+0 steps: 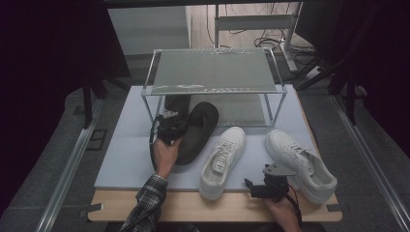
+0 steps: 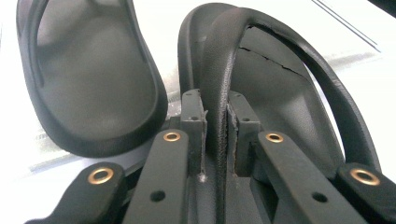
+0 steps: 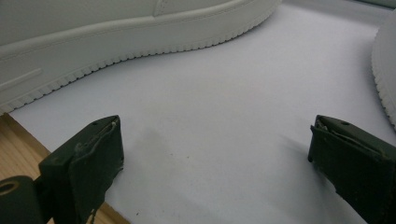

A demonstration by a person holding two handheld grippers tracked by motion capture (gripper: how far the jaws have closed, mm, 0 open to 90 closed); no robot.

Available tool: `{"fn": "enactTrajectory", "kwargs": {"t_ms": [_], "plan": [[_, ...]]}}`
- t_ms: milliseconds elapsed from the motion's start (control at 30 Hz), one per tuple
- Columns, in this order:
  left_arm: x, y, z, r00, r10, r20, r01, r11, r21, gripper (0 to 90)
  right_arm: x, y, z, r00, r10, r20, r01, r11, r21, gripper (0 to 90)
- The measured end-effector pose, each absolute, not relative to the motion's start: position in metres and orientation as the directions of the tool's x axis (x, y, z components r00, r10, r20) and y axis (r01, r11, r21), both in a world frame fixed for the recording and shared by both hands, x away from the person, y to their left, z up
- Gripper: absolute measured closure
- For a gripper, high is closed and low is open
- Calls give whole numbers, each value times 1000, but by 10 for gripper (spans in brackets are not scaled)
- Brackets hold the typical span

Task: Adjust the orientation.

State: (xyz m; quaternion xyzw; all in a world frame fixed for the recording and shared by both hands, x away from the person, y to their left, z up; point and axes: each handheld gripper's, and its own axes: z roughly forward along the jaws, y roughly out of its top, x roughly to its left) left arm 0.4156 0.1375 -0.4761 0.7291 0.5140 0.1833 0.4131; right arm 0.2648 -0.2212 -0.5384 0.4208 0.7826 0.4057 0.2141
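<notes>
White matting (image 1: pixel 125 159) covers our table. We grip the black slipper (image 1: pixel 196 133) by its strap, pinched between the left gripper (image 2: pixel 216 135) jaws; its mate (image 2: pixel 88 88) lies beyond, by the rack (image 1: pixel 212 72). Our right gripper (image 3: pixel 215 158) gapes empty, sneakers (image 1: pixel 222 159) unshelved.

Dim, dark-edged overview; bright, soft close-ups

A plaid sleeve (image 1: pixel 145 203) in dark grey and white is covering the left forearm. Both grippers are showing black jaws, the left gripper (image 2: pixel 215 135) carrying brass-ringed rivets, the right gripper (image 1: pixel 267 186) wearing a grey three-cornered plate (a black cable is trailing behind it).
</notes>
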Motion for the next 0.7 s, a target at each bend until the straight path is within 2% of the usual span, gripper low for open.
{"fn": "enactTrajectory", "kwargs": {"t_ms": [300, 533, 700], "plan": [[428, 126, -485, 350, 919, -179, 597, -72, 799, 791, 265, -221, -538, -554, 832, 6, 485, 317, 815, 33], [431, 121, -493, 283, 946, -158, 601, -46, 798, 789, 265, -221, -538, -554, 833, 7, 485, 316, 815, 33], [431, 121, -498, 273, 948, -161, 598, -36, 800, 786, 265, -221, -538, -554, 832, 6, 485, 317, 815, 33]]}}
